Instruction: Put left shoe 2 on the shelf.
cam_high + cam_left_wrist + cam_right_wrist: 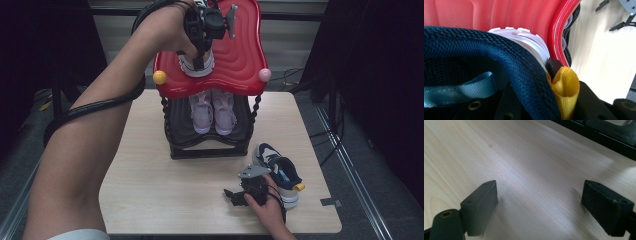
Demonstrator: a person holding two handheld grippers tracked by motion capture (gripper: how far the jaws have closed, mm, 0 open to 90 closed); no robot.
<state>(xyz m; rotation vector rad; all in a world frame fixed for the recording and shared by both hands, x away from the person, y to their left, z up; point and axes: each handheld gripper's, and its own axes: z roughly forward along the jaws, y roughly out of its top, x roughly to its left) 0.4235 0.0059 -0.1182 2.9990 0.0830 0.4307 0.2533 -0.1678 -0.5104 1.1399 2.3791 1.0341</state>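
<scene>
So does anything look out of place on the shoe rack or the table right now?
Only the navy and white sneaker with a yellow heel tab: it lies alone on the pale wooden table while its mate, held by the left gripper, sits on the red top shelf.

Held sneaker (pixel 499 65) mostly cropped
</scene>
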